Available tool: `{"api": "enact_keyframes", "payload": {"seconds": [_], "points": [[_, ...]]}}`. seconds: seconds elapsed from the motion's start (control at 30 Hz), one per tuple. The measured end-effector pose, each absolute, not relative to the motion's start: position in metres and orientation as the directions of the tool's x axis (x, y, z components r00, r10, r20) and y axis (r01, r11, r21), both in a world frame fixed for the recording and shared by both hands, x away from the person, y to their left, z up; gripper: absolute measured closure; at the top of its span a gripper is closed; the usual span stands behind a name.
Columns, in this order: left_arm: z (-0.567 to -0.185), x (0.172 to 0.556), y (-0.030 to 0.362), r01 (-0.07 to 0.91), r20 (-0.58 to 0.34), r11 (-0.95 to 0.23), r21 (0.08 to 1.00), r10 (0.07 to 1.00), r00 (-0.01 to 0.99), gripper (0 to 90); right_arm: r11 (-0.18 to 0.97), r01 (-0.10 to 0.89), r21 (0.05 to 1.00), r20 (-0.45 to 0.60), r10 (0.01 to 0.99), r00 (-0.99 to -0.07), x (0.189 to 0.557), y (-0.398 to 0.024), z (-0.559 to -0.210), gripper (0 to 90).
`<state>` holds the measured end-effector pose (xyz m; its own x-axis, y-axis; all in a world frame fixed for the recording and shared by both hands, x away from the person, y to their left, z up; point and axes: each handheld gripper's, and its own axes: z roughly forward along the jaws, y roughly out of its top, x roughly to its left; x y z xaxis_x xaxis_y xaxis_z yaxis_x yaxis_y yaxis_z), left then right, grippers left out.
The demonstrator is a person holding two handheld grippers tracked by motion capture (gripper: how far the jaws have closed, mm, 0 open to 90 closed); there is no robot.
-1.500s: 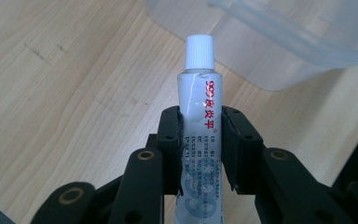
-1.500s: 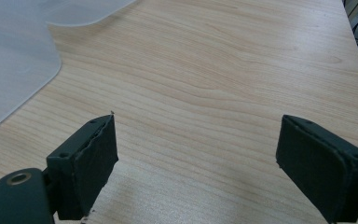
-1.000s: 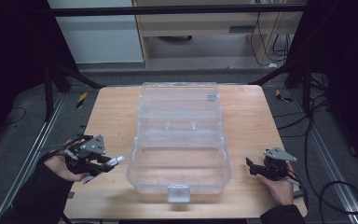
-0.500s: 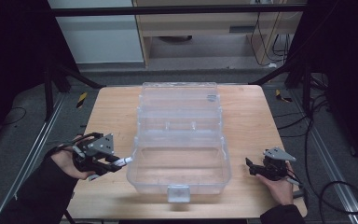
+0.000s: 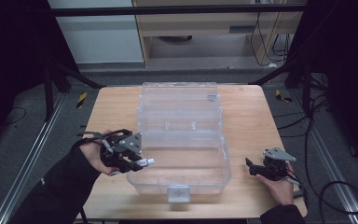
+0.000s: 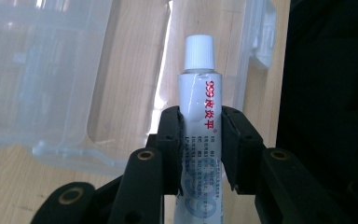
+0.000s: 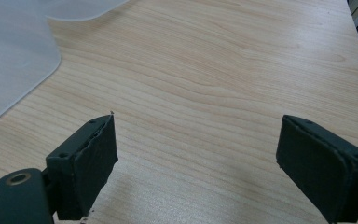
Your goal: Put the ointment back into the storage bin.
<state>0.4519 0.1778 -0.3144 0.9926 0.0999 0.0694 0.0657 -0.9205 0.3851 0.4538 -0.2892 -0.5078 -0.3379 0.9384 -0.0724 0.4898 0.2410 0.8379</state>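
Note:
A clear plastic box (image 5: 182, 140) lies open in the middle of the wooden table (image 5: 251, 116), lid folded back and away from me. My left gripper (image 5: 142, 162) is shut on a white ointment tube (image 5: 144, 162) with a white cap and red print. The tube's cap points over the box's left wall. In the left gripper view the tube (image 6: 200, 107) stands clamped between the black pads (image 6: 170, 140), above the box's near compartment (image 6: 126, 84). My right gripper (image 5: 251, 167) rests on the table right of the box, and in the right gripper view its pads (image 7: 95, 154) stand wide apart over bare wood.
The box has a white latch (image 5: 178, 192) on its front wall near the table's front edge. Metal floor rails (image 5: 28, 163) run along both sides of the table. Cables (image 5: 340, 186) lie on the floor at the right. Bare wood lies between the box and my right gripper.
My left gripper has carried the tube to the right, from left of the box up to its left wall. The right gripper has stayed in place.

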Motion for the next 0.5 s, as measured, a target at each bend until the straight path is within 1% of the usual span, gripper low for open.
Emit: {"api": "enact_keyframes", "payload": {"seconds": [0.13, 0.27, 0.5], "points": [[-0.316, 0.456, 0.165, 0.049, 0.064, -0.931, 0.362, 0.077, 0.995, 69.8, 0.241, 0.488, 0.839, -0.073, 0.938, -0.338, 0.454, -0.289, -0.508, 12.6], [-0.319, 0.46, 0.153, 0.046, 0.054, -0.928, 0.37, 0.071, 0.996, 69.8, 0.242, 0.488, 0.839, -0.073, 0.938, -0.34, 0.454, -0.289, -0.508, 12.6], [-0.325, 0.468, 0.136, 0.024, 0.038, -0.933, 0.358, 0.041, 0.998, 69.8, 0.242, 0.49, 0.838, -0.071, 0.937, -0.342, 0.454, -0.289, -0.508, 12.7]]}}
